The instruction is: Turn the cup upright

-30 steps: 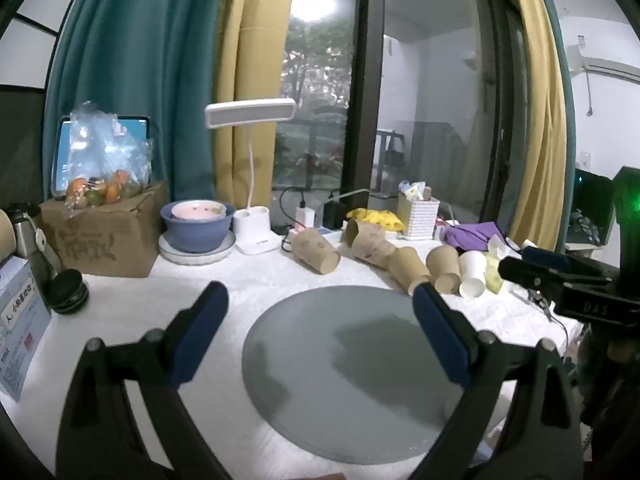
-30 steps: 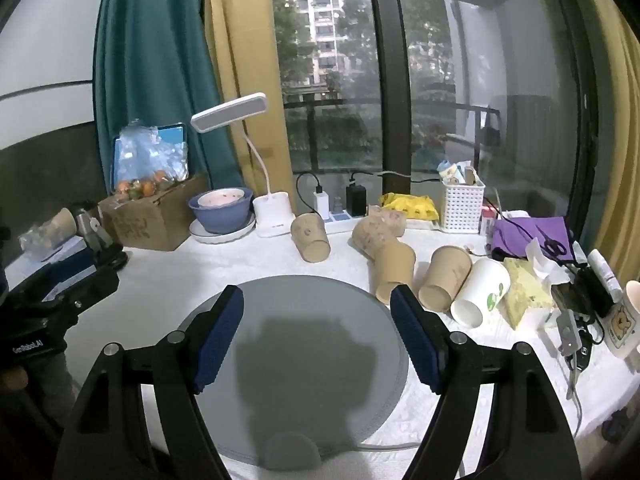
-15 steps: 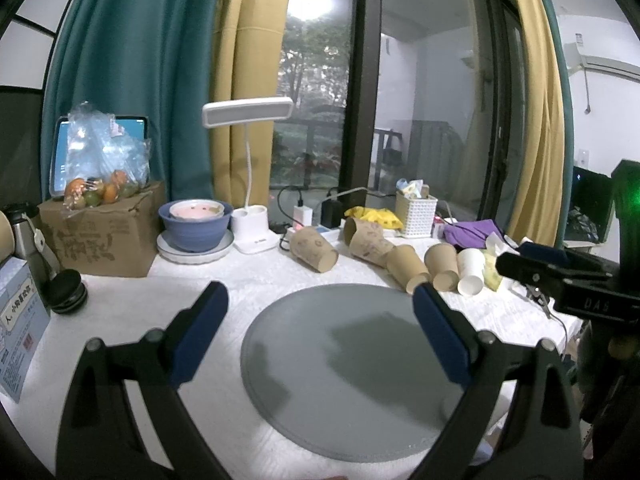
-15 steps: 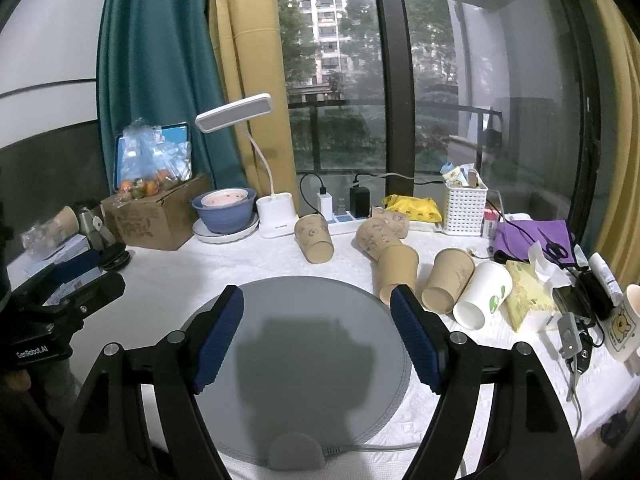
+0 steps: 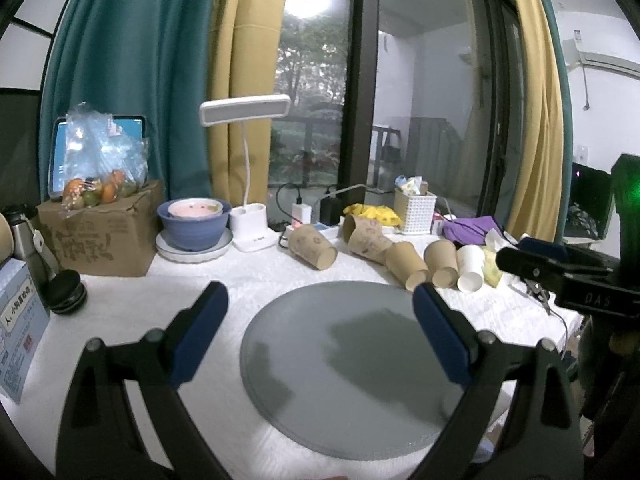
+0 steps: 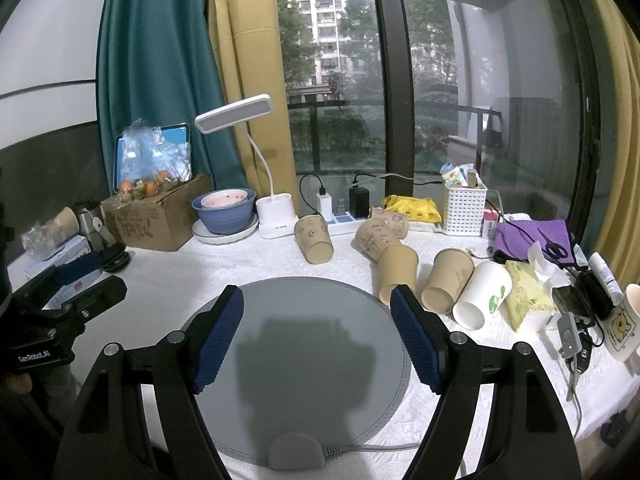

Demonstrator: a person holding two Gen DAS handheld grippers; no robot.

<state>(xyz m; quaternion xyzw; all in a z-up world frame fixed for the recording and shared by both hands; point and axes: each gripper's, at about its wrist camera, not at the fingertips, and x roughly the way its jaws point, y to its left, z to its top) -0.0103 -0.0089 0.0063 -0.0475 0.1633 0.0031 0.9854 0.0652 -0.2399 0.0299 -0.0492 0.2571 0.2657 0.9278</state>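
Brown paper cups [image 6: 313, 238] lie tipped along the bench's far edge, none grasped; I've got the left hand-held gripper [image 5: 320, 326] and right hand-held gripper [image 6: 316, 334] both wide and empty above the grey mat [image 6: 304, 344]; approach step; next, reach in and close on one cup.

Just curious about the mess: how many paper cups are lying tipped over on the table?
6: one brown cup left, near the lamp base; two patterned behind; two brown and one white by the round mat. Others may be hidden.
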